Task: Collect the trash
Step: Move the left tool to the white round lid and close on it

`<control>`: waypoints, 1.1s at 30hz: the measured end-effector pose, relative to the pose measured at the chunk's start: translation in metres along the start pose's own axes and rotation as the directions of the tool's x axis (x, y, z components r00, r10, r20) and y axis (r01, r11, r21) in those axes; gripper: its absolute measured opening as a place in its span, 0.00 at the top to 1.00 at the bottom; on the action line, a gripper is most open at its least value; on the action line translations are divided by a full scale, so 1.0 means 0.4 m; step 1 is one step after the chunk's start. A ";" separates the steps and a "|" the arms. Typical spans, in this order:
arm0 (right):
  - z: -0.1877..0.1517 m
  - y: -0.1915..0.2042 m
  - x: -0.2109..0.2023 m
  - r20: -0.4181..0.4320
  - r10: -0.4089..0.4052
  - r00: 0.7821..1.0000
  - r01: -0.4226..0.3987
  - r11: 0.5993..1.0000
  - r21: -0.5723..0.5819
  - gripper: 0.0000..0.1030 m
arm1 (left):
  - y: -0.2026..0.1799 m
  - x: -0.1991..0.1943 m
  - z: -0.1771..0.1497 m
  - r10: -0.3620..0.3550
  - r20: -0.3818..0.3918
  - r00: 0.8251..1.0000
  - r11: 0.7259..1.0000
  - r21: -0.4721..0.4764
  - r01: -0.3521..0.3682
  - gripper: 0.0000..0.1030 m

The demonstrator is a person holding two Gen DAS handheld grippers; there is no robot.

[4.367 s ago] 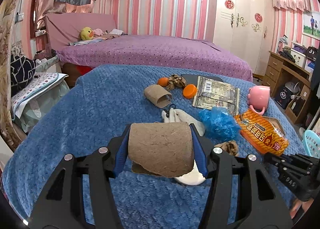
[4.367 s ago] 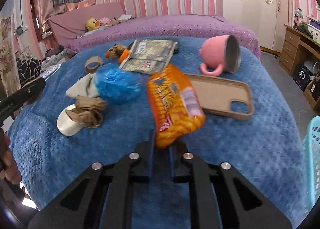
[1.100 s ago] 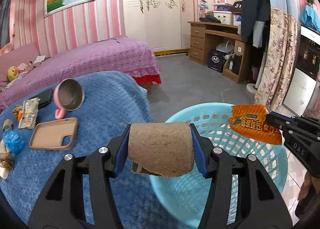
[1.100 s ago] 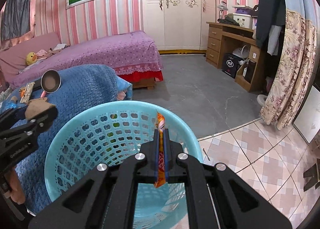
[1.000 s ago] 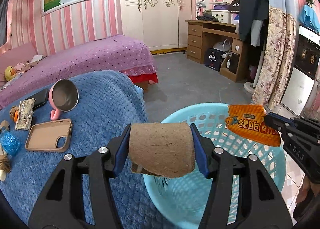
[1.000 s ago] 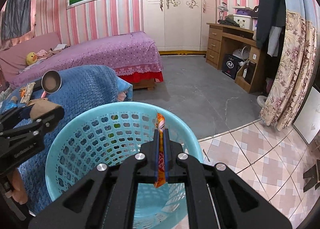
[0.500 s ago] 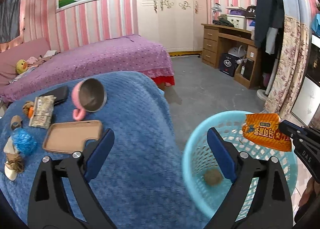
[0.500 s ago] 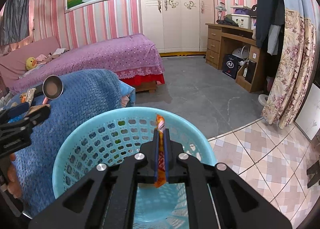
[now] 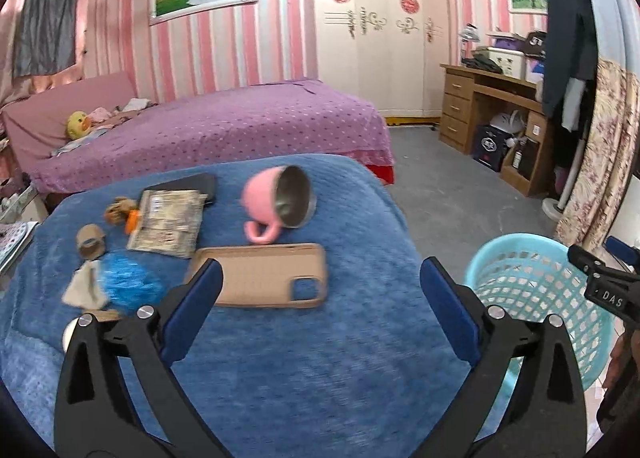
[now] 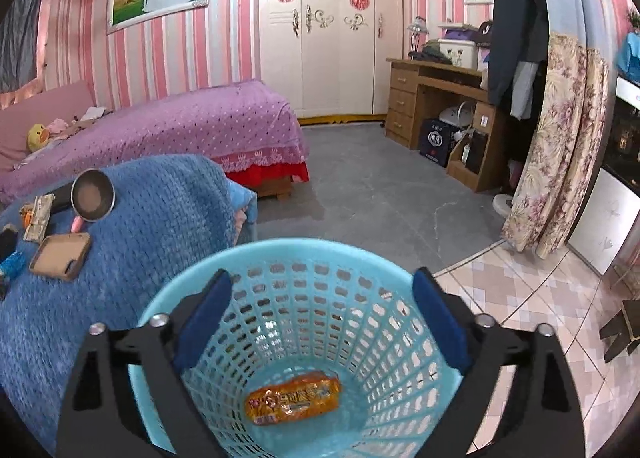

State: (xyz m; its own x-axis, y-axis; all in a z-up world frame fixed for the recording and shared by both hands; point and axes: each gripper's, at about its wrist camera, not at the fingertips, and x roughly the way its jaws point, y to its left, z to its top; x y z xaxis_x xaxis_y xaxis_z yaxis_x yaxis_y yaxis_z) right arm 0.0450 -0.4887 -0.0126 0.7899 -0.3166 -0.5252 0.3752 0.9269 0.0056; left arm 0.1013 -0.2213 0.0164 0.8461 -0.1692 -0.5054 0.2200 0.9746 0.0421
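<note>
- Right gripper (image 10: 318, 318): jaws spread wide, just been opening, nothing between them; poised over the blue basket (image 10: 192, 278).
- Orange snack packet (image 10: 293, 399): flat on the basket floor, long axis running left to right in the right wrist view.
- Left gripper (image 9: 316, 310): jaws also wide and empty, just finished opening; aimed at the blue blanket (image 9: 300, 378), left of the basket.
- Remaining litter, well to the far left of the basket: grey wrapper (image 9: 166, 223), blue crumpled wad (image 9: 128, 286), cardboard tube (image 9: 90, 245), beige scrap (image 9: 84, 290).
- Not trash by the look of them, nearer the basket: pink mug (image 9: 276, 198) on its side, phone case (image 9: 260, 276).
- Likely next: reach away from the basket toward the litter; left gripper nearer and already facing it.
</note>
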 end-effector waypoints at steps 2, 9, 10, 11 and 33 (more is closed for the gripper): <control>0.006 0.032 -0.007 0.012 0.002 1.000 -0.002 1.000 -0.008 0.07 | 0.047 -0.012 0.001 0.017 0.003 1.000 1.000 -0.010 -0.017 0.06; 0.020 0.168 -0.030 0.048 0.043 0.998 -0.041 0.998 -0.046 0.04 | 0.169 -0.053 -0.025 0.079 0.033 0.996 0.997 0.013 -0.080 0.05; 0.021 0.190 -0.033 0.051 0.052 0.997 -0.049 0.997 -0.058 0.04 | 0.185 -0.055 -0.033 0.086 0.034 0.996 0.996 0.014 -0.086 0.05; 0.020 0.210 -0.038 0.052 0.060 0.997 -0.056 0.996 -0.067 0.04 | 0.207 -0.057 -0.043 0.092 0.031 0.995 0.996 0.012 -0.092 0.05; -0.022 0.466 -0.055 0.015 0.161 0.987 -0.159 0.983 -0.091 0.04 | 0.536 -0.009 -0.170 0.152 -0.108 0.983 0.985 -0.070 -0.160 0.05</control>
State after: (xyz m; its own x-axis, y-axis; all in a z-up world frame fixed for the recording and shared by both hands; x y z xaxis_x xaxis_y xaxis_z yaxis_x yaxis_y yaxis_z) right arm 0.0932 -0.3073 -0.0076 0.8472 -0.1667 -0.5044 0.1995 0.9798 0.0112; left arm 0.1124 -0.0018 -0.0315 0.8126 -0.0025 -0.5829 0.0474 0.9970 0.0618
